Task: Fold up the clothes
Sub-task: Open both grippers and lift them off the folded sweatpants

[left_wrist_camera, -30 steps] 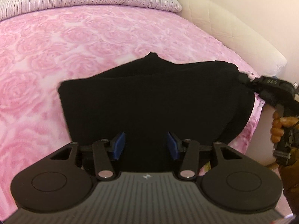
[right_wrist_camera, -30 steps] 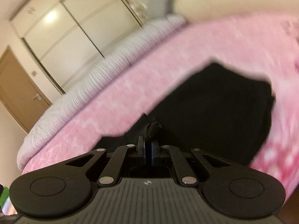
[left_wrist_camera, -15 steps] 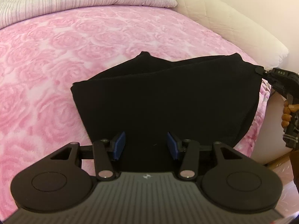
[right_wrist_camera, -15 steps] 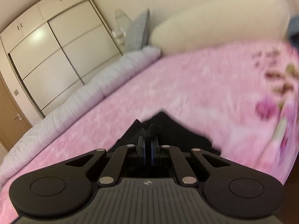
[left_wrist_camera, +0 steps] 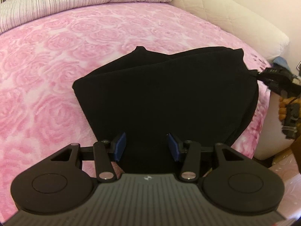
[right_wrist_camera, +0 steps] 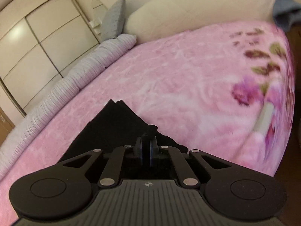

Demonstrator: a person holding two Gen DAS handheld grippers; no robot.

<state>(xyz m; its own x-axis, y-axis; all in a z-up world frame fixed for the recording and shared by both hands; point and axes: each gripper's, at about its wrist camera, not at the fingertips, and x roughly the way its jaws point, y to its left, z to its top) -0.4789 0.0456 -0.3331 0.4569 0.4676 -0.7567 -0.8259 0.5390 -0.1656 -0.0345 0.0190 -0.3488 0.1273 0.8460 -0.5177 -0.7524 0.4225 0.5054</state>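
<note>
Black folded garment (left_wrist_camera: pixel 165 98) lies on the pink rose-patterned blanket (left_wrist_camera: pixel 56 66) of the bed, seen from the left wrist camera. The left gripper (left_wrist_camera: pixel 146 146) hovers at its near edge, blue pads (left_wrist_camera: pixel 120 146) spread apart and holding nothing. At the garment's right corner the right gripper (left_wrist_camera: pixel 263 75) grips the cloth. From the right wrist camera, the right gripper (right_wrist_camera: pixel 146 150) has its pads pressed together on a bunched corner of the garment (right_wrist_camera: pixel 116 124), near the blanket's edge.

blurred floral blanket edge (right_wrist_camera: pixel 263 94), person's hand (left_wrist_camera: pixel 284 109) cut off
</note>
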